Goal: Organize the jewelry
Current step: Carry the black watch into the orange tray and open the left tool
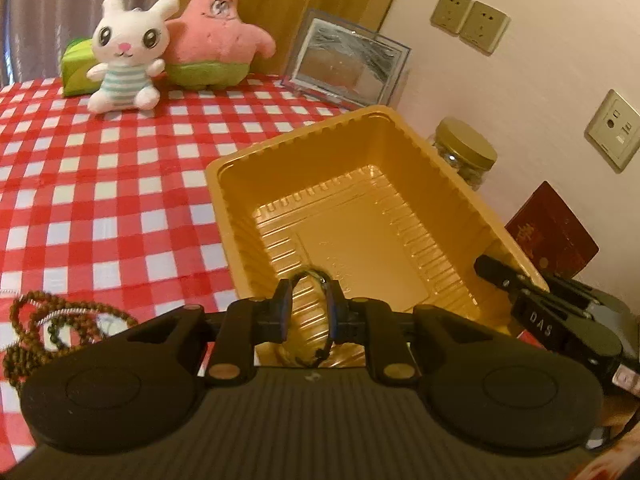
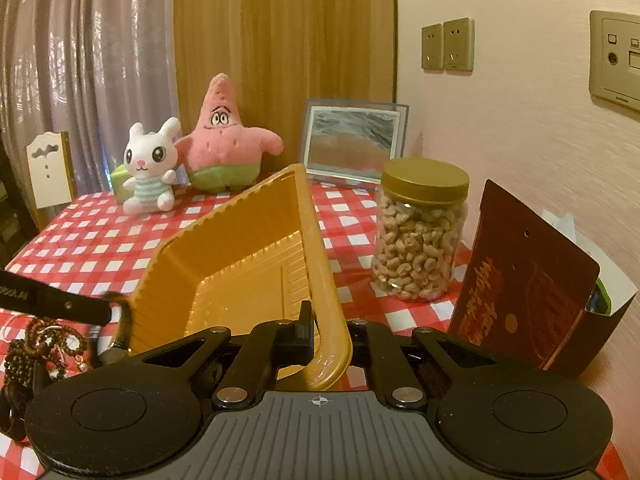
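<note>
A gold plastic tray (image 1: 360, 184) sits on the red checked tablecloth, its inside bare. My left gripper (image 1: 310, 300) is shut on a dark bracelet (image 1: 320, 280) and holds it over the tray's near rim. My right gripper (image 2: 320, 320) is shut on the tray's right rim (image 2: 320, 264); its right finger is hidden behind the wall. The right gripper shows in the left wrist view (image 1: 520, 288) at the tray's right edge. A heap of brown bead strings (image 1: 36, 320) lies left of the tray, also in the right wrist view (image 2: 44, 344).
A white bunny plush (image 1: 128, 56), a pink star plush (image 1: 216, 36) and a picture frame (image 1: 348, 60) stand at the table's back. A jar of cashews (image 2: 420, 232) and a dark red box (image 2: 524, 280) stand right of the tray, near the wall.
</note>
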Motion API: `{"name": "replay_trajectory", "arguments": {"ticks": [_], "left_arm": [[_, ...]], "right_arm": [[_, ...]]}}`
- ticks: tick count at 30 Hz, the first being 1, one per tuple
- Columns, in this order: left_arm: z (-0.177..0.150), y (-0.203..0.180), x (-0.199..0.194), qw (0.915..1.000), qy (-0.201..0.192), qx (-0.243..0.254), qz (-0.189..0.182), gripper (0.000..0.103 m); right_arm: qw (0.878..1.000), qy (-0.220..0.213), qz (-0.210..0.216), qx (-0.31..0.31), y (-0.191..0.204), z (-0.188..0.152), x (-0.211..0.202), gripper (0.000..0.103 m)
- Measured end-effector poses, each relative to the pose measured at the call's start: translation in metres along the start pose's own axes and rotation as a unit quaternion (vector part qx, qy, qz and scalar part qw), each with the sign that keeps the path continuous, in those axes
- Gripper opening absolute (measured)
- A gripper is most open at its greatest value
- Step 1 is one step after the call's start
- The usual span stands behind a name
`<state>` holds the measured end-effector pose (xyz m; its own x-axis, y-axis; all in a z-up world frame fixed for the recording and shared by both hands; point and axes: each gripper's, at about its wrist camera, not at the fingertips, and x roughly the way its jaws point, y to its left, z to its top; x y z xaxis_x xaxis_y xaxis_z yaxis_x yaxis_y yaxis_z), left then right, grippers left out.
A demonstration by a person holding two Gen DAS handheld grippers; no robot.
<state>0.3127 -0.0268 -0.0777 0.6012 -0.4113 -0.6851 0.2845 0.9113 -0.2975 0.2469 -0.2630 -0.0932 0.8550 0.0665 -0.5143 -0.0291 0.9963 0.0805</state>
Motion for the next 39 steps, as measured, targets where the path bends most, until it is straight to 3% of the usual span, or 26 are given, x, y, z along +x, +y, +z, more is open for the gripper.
{"name": "replay_trajectory", "arguments": {"ticks": [6, 18, 21, 32, 39], "left_arm": [[0.003, 0.010, -0.012, 0.9999, -0.014, 0.004, 0.004, 0.017], [-0.043, 0.092, -0.046, 0.9951, 0.019, -0.030, 0.093, 0.022], [-0.055, 0.101, -0.050, 0.9938, 0.031, -0.039, 0.099, 0.022], [-0.072, 0.060, -0.034, 0.9962, 0.039, 0.000, 0.078, 0.022], [-0.074, 0.046, -0.004, 0.9940, 0.050, -0.009, 0.097, 0.022]], "right_arm": [[1.000, 0.007, -0.013, 0.008, 0.000, -0.003, 0.000, 0.006], [0.999, 0.007, -0.036, 0.006, 0.005, -0.003, -0.002, 0.006], [0.999, 0.009, -0.036, 0.007, 0.006, -0.002, -0.002, 0.006], [0.999, 0.030, -0.024, -0.006, -0.002, 0.001, 0.005, 0.005], [0.999, 0.041, -0.011, -0.017, -0.009, 0.004, 0.012, 0.005]]}}
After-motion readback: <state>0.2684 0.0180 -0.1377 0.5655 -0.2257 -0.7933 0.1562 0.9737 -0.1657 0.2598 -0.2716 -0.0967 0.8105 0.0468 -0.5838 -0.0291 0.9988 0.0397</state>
